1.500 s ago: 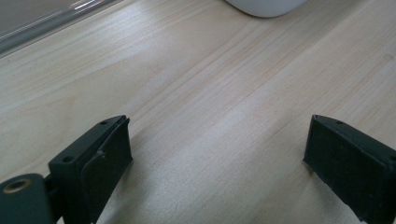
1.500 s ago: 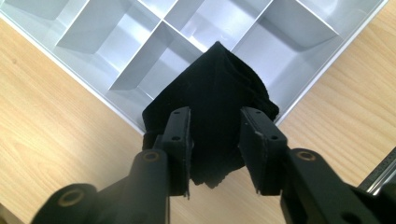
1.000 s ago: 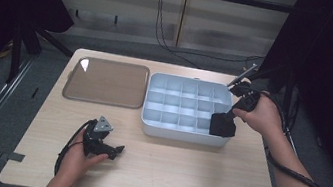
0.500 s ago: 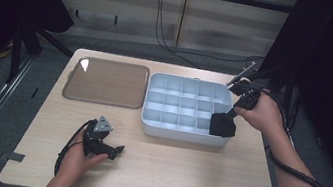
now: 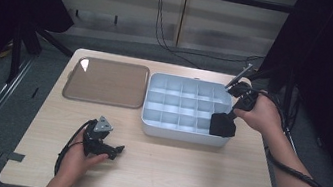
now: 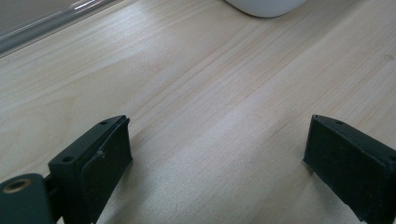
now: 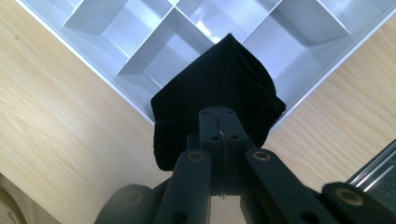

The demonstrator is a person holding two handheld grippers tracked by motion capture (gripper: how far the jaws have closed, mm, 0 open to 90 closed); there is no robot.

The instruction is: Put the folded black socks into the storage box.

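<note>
The right gripper (image 7: 219, 126) pinches a black cloth (image 5: 222, 125) over the compartment tray's (image 5: 176, 133) near right corner; soft, light and limp, it seems best gripped at a bunched fold; the left gripper (image 6: 217, 154) gapes open.

No writing, label, brand, number or sign can be read in any of the views.
</note>
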